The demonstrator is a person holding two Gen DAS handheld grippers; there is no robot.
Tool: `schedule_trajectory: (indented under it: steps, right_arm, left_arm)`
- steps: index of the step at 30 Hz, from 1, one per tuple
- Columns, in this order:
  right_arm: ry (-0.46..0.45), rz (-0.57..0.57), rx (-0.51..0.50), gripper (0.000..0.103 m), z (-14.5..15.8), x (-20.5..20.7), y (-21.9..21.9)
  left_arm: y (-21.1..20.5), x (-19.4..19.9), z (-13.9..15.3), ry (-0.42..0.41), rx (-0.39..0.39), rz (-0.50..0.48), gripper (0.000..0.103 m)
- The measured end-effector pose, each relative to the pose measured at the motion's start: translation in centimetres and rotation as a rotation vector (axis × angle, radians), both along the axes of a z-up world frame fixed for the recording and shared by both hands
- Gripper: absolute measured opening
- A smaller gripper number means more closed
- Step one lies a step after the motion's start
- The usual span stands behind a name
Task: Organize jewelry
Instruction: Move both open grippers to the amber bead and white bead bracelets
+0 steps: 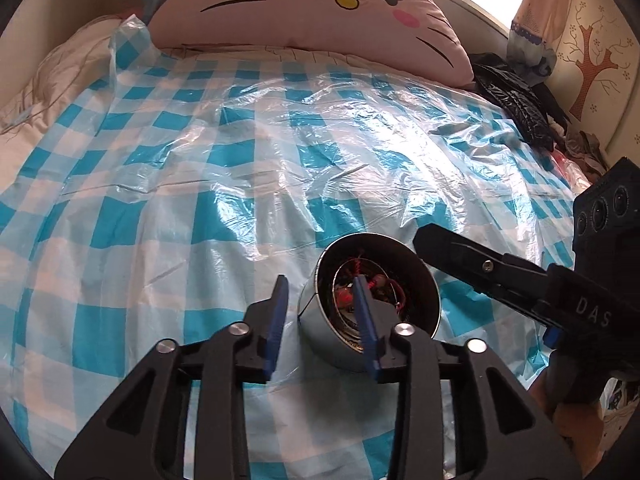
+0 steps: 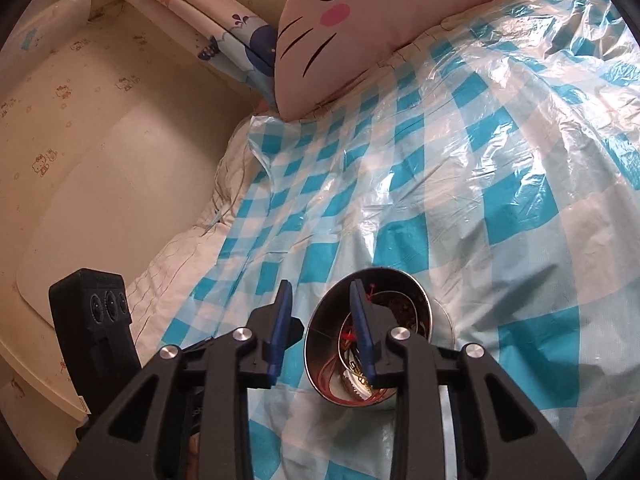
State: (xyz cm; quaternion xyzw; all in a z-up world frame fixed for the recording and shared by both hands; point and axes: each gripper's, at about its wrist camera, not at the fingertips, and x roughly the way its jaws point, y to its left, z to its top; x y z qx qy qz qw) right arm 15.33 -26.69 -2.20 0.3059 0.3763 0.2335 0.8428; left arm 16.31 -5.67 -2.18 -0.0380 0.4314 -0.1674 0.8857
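Sitting on the bed's checked plastic sheet [image 1: 200, 208], the metal jewelry tin [image 1: 372, 300] stays untouched; left hand-held gripper [image 1: 322, 320] and right hand-held gripper [image 2: 320, 332] are both partly open, holding nothing.

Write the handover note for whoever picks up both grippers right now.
Left gripper: fingers part open, nothing between them, poised at the near rim of the metal tin.
Right gripper: fingers part open and holding nothing, also at the tin; one finger shows in front of its opening.
Tin: stands open on the blue checked plastic sheet covering the bed, with bangles and red-threaded jewelry piled inside.
Done: no jewelry lies loose on the sheet in either view.
Left: cannot tell whether pieces still need sorting; no lid is in view.
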Motion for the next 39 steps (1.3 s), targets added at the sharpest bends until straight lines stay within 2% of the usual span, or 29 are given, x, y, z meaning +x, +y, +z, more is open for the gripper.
schedule_trajectory:
  steps: [2,6,8,10,15,19,23,27,34,37,39]
  right_arm:
    - [-0.02,-0.021,0.004,0.032,0.4,-0.4,-0.4]
    - [-0.011,-0.056,0.022,0.036,0.5,-1.1,-1.3]
    - [-0.007,-0.069,0.011,0.041,0.7,-1.6,-1.6]
    - [-0.004,-0.087,0.002,0.053,1.0,-2.2,-2.0]
    - [0.017,-0.128,-0.042,0.066,1.8,-3.9,-3.3]
    - [0.066,-0.124,-0.109,0.068,1.6,-5.6,-3.4]
    - [0.124,-0.087,-0.225,0.069,0.6,-8.4,-2.4]
    - [0.157,0.008,-0.382,0.069,-0.5,-10.8,0.0]
    - [0.189,0.178,-0.606,0.069,-2.9,-11.2,4.8]
    - [0.178,0.173,-0.743,0.072,-3.5,-11.1,5.7]
    - [0.173,0.094,-0.83,0.079,-3.3,-10.8,5.0]
  left_arm:
    - [0.8,-0.6,0.1,0.006,-0.021,0.011,0.043]
    - [1.2,-2.6,0.0,-0.004,-0.004,0.011,0.051]
    - [1.1,-3.7,-0.4,0.0,0.007,0.003,0.054]
    - [1.0,-4.6,-0.8,0.01,0.014,-0.008,0.055]
    - [1.3,-7.2,-1.3,0.016,0.025,-0.022,0.06]
    - [2.2,-9.0,-2.0,0.034,0.031,-0.026,0.063]
    - [2.7,-10.1,-2.3,0.036,0.042,-0.027,0.063]
    - [3.2,-10.7,-2.2,0.036,0.039,-0.012,0.063]
    - [4.4,-11.5,-2.1,0.036,0.019,0.028,0.07]
    - [4.6,-11.4,-2.1,0.034,0.013,0.035,0.072]
    - [4.6,-11.4,-2.1,0.033,0.013,0.033,0.073]
